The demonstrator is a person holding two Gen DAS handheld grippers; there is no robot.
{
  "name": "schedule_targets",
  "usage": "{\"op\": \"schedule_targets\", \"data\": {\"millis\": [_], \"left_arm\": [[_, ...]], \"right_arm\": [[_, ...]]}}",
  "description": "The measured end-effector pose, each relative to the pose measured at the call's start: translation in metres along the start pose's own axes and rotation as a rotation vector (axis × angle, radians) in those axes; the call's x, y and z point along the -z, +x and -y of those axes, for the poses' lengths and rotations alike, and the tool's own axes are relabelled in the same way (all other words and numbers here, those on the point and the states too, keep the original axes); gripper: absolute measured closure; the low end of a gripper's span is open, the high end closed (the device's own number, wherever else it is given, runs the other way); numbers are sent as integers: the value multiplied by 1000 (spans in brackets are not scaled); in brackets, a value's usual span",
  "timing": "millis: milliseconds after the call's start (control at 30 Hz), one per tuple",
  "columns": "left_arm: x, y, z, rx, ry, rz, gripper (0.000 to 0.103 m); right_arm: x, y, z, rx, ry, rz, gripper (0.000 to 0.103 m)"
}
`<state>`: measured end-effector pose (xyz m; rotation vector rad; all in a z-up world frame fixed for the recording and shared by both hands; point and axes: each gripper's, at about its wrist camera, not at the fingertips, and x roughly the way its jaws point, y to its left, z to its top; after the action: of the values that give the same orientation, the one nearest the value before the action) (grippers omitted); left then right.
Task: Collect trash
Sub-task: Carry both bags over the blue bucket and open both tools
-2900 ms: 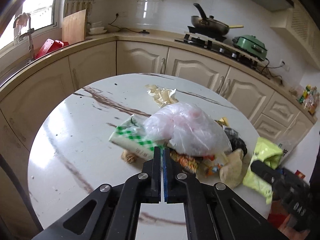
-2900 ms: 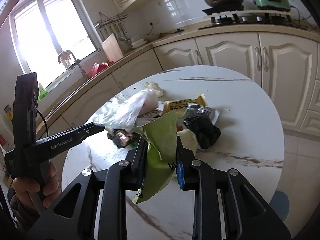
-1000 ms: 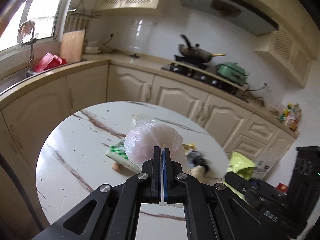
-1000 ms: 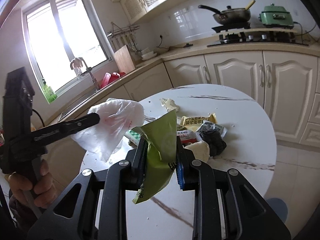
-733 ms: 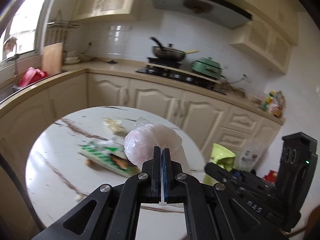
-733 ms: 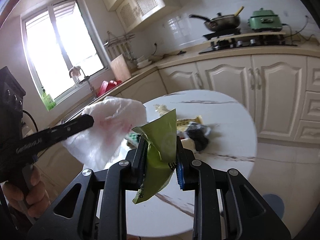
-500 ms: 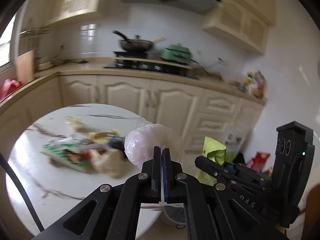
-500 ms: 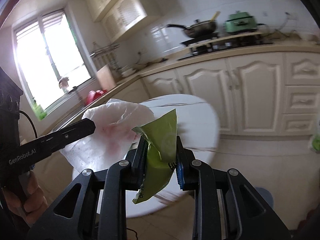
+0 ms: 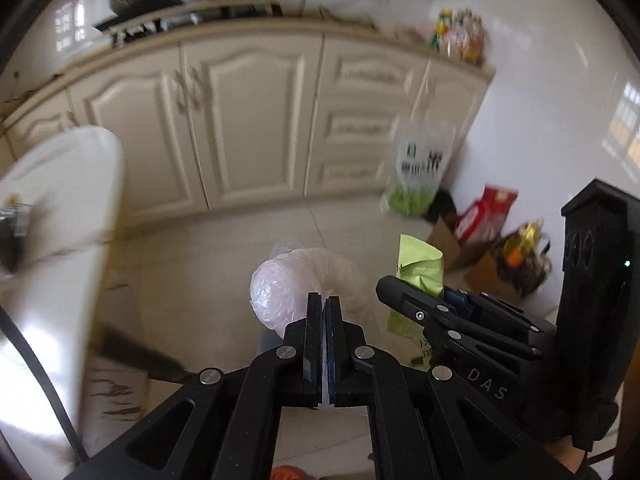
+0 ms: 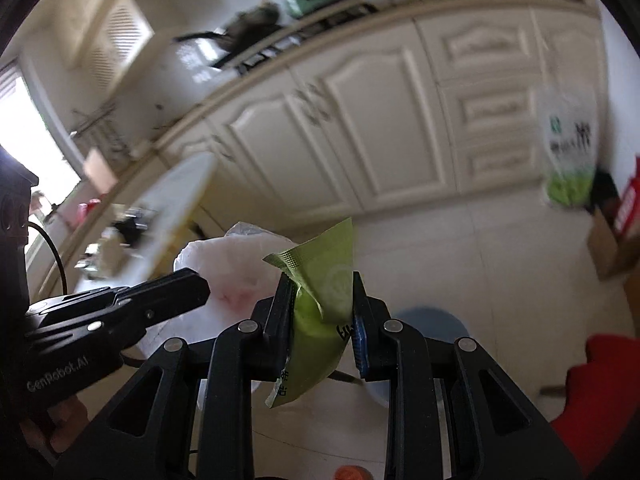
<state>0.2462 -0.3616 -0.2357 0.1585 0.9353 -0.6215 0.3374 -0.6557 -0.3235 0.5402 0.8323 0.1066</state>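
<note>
My left gripper (image 9: 324, 305) is shut on a crumpled clear-pink plastic bag (image 9: 276, 288), which bulges ahead of the fingertips above the floor. In the right wrist view the same gripper (image 10: 200, 285) comes in from the left with the bag (image 10: 236, 272). My right gripper (image 10: 320, 285) is shut on a green snack wrapper (image 10: 326, 280) that stands upright between the pads. The left wrist view shows it at the right (image 9: 386, 286) with the wrapper (image 9: 420, 262). Both grippers tilt down over the tiled floor, side by side. The picture is motion-blurred.
The white round table (image 9: 68, 184) with leftover trash lies at the left. Cream cabinets (image 9: 248, 120) run across the back. A white-and-green bag (image 9: 420, 168), a red package (image 9: 486, 212) and cardboard boxes stand by the wall. A blue round object (image 10: 430, 320) sits on the floor below.
Both grippers swung right, away from the table, and dipped toward the floor, carrying the plastic bag and the green wrapper. The table slid to the left edge of both views.
</note>
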Motion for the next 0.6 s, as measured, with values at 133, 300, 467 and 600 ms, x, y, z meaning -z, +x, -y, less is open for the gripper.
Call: {"op": "schedule_targets", "data": {"millis": [133, 300, 467, 600], "left_arm": [[-7, 52, 6, -11, 38, -91, 102], [-16, 100, -1, -9, 33, -172, 98], [-46, 139, -13, -35, 19, -222, 70], [-62, 151, -14, -88, 10, -191, 55]], "right_arm": [[12, 35, 37, 27, 48, -64, 79], [30, 71, 70, 46, 98, -130, 79], [45, 92, 91, 47, 138, -164, 79], [55, 105, 100, 51, 157, -191, 78]]}}
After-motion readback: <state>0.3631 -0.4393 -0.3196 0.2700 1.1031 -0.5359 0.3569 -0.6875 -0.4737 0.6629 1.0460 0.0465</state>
